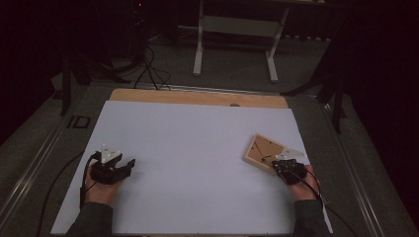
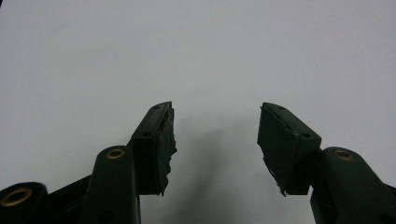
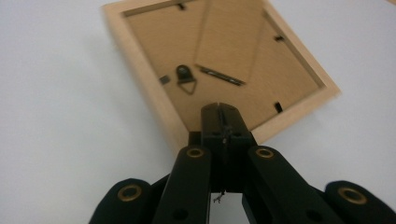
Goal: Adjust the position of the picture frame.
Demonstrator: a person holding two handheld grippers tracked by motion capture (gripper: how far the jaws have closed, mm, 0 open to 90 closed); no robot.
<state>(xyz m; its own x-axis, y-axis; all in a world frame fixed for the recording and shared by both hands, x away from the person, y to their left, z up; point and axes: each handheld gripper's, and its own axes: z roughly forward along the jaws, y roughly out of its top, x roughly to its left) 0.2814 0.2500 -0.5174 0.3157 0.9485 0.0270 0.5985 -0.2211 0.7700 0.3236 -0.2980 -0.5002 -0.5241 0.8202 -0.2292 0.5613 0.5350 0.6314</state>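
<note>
One frame (image 3: 224,60) face-down, near corner behind right claw (image 3: 223,109) — closed

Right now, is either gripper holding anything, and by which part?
Nothing is held. The right gripper is shut with nothing between its pads, poised over the picture frame lying face down. The left gripper is open over the white sheet.

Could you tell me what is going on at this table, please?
A person holds a hand-held gripper in each hand over a white sheet. The right hand-held gripper is shut, with nothing between its jaws, and its tips are over the near corner of a wooden picture frame that lies back side up. The left hand-held gripper is open and empty above bare sheet, well away from the frame.
</note>
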